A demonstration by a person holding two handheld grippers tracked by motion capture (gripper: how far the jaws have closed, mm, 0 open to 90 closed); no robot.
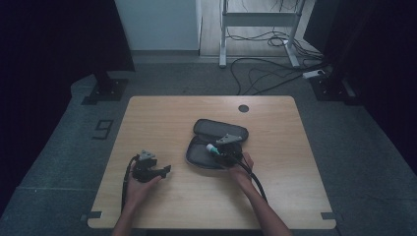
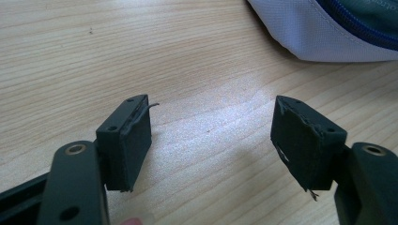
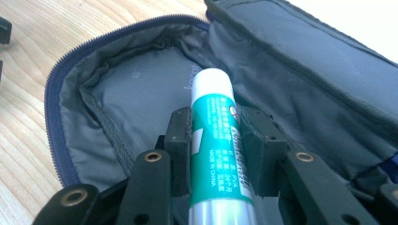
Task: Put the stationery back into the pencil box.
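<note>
Here the right tool (image 3: 215,154) has its jaws closed on a green-and-white glue stick with a white cap (image 3: 217,140), holding it over the open lower half of a grey fabric zip pouch with a blue zipper (image 3: 136,84). That pouch lies unzipped near the middle of the light wooden tabletop (image 1: 162,118). The left tool (image 2: 211,140) rests to the left of the pouch, just apart from it, jaws spread wide with nothing between them.
</note>
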